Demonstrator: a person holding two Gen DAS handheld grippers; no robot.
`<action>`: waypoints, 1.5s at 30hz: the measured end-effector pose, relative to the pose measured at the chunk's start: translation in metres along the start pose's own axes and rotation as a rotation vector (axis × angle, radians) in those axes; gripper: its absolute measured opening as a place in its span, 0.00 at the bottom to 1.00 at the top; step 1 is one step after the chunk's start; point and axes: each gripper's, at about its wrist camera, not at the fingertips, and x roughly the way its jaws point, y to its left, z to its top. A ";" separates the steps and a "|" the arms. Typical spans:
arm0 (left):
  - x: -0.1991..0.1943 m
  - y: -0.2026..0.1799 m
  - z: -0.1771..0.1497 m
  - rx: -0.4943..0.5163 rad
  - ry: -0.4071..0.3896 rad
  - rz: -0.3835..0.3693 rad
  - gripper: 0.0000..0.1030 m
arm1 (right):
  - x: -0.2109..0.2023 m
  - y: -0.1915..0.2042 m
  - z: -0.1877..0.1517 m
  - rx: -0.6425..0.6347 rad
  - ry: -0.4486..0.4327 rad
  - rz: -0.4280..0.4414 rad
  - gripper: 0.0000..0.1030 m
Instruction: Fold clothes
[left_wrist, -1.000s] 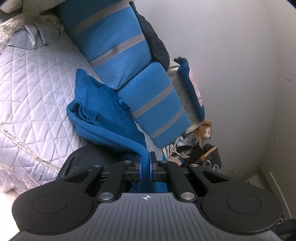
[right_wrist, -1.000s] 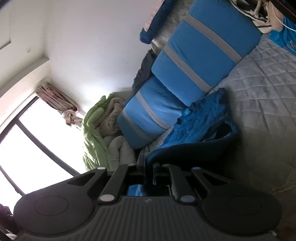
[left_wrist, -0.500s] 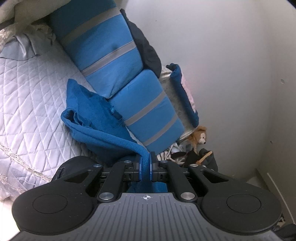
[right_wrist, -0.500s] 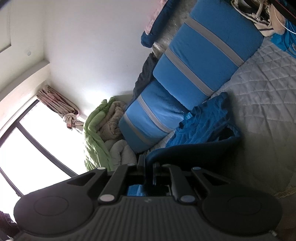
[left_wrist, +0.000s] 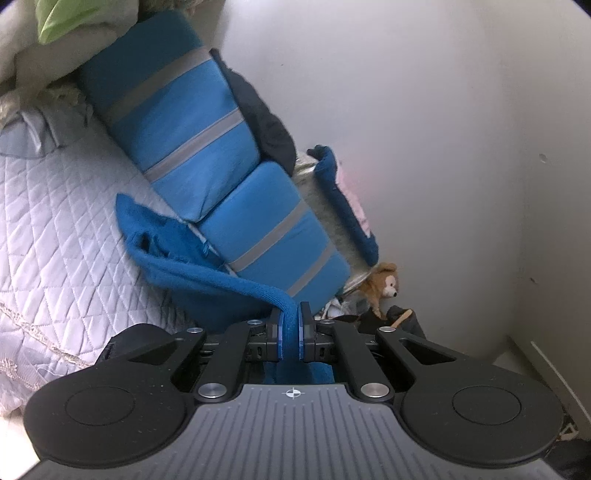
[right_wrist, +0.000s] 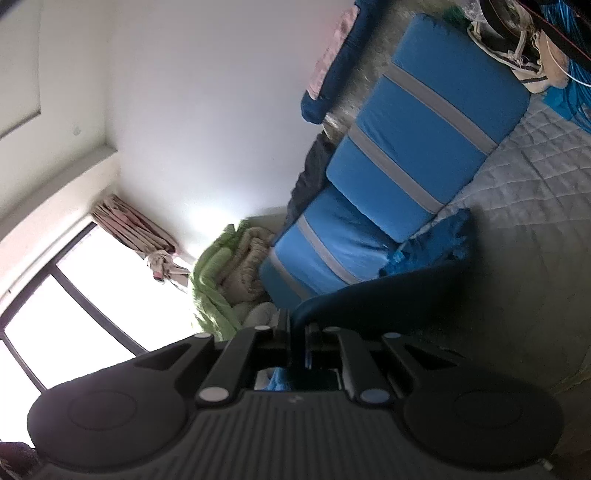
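Observation:
A blue knit garment (left_wrist: 173, 254) lies bunched on the quilted grey bedspread (left_wrist: 55, 221), against the blue striped cushions (left_wrist: 207, 158). My left gripper (left_wrist: 290, 317) is shut on one edge of it, which runs taut from the jaws back to the bed. My right gripper (right_wrist: 297, 332) is shut on another edge of the same garment (right_wrist: 436, 251), which stretches off to the right in shadow. Both grippers hold the cloth lifted above the bed.
Two blue cushions with grey stripes (right_wrist: 413, 155) lean on the white wall. A green and beige duvet pile (right_wrist: 229, 273) sits near the window (right_wrist: 74, 302). A plush lion (left_wrist: 380, 286) and dark bags lie by the bed end.
Both grippers have pulled back and up from the bed with the garment, which now looks smaller and stretches more tautly. Both grips are unchanged.

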 end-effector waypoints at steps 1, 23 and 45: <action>-0.002 -0.003 0.000 0.011 0.004 0.003 0.06 | -0.004 0.003 -0.001 0.002 -0.003 -0.002 0.07; 0.078 0.021 0.049 0.071 -0.021 0.220 0.07 | 0.082 0.005 0.035 -0.148 0.005 -0.238 0.07; 0.145 0.051 0.079 0.063 0.012 0.317 0.07 | 0.158 -0.036 0.053 -0.142 0.033 -0.311 0.07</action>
